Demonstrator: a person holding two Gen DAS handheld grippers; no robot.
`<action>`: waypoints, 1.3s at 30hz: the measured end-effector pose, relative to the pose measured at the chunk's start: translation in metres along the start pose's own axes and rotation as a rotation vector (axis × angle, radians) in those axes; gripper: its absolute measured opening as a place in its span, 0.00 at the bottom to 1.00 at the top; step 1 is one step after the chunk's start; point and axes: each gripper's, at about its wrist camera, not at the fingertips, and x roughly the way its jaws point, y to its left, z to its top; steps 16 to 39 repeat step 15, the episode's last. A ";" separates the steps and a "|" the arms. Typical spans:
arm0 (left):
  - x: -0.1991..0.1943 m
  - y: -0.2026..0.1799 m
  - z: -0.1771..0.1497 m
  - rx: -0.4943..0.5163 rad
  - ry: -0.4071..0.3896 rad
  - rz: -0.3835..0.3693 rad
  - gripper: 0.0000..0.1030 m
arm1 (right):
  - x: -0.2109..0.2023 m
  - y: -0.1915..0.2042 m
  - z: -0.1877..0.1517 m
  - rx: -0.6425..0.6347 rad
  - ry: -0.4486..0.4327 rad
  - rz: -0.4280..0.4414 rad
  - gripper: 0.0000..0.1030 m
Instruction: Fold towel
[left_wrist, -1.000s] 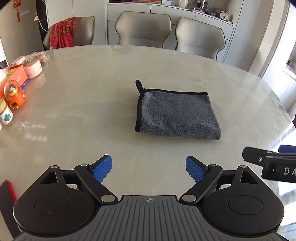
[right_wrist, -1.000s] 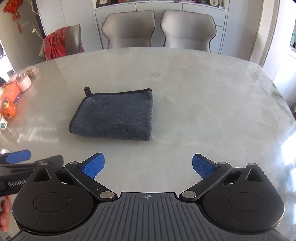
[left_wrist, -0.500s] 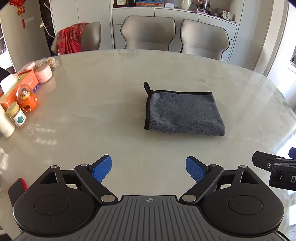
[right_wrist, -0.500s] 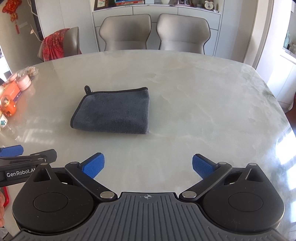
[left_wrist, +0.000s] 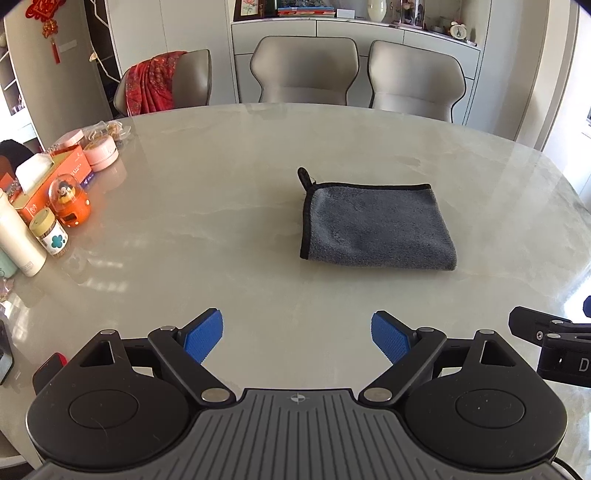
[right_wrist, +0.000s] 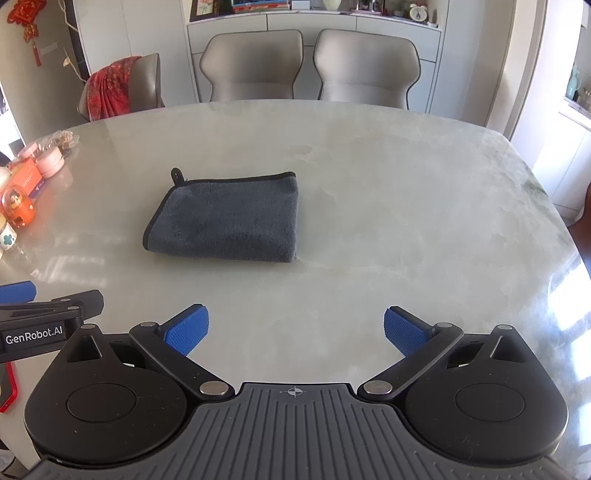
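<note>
A grey towel (left_wrist: 373, 225) with black edging and a small hanging loop lies folded into a compact rectangle on the marble table (left_wrist: 221, 229); it also shows in the right wrist view (right_wrist: 229, 218). My left gripper (left_wrist: 297, 332) is open and empty, well short of the towel near the table's front. My right gripper (right_wrist: 295, 328) is open and empty, also well back from the towel. Each gripper's side shows at the edge of the other's view.
Jars, a white bottle (left_wrist: 16, 240), an orange toy (left_wrist: 70, 201), a tissue box and pink tins (left_wrist: 99, 149) crowd the table's left edge. Grey chairs (left_wrist: 306, 70) stand behind the table, one draped with red cloth (left_wrist: 151, 83).
Both grippers have pulled back and lifted away from the towel, so it looks smaller and farther. The towel has not moved. Both stay open.
</note>
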 end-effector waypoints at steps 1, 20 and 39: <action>0.000 0.000 0.000 -0.001 0.002 0.001 0.88 | 0.000 0.000 0.000 -0.001 0.001 0.000 0.99; 0.001 0.002 -0.001 0.027 -0.009 0.003 0.91 | 0.005 0.000 -0.003 -0.011 0.023 0.005 0.99; 0.001 0.002 -0.001 0.027 -0.009 0.003 0.91 | 0.005 0.000 -0.003 -0.011 0.023 0.005 0.99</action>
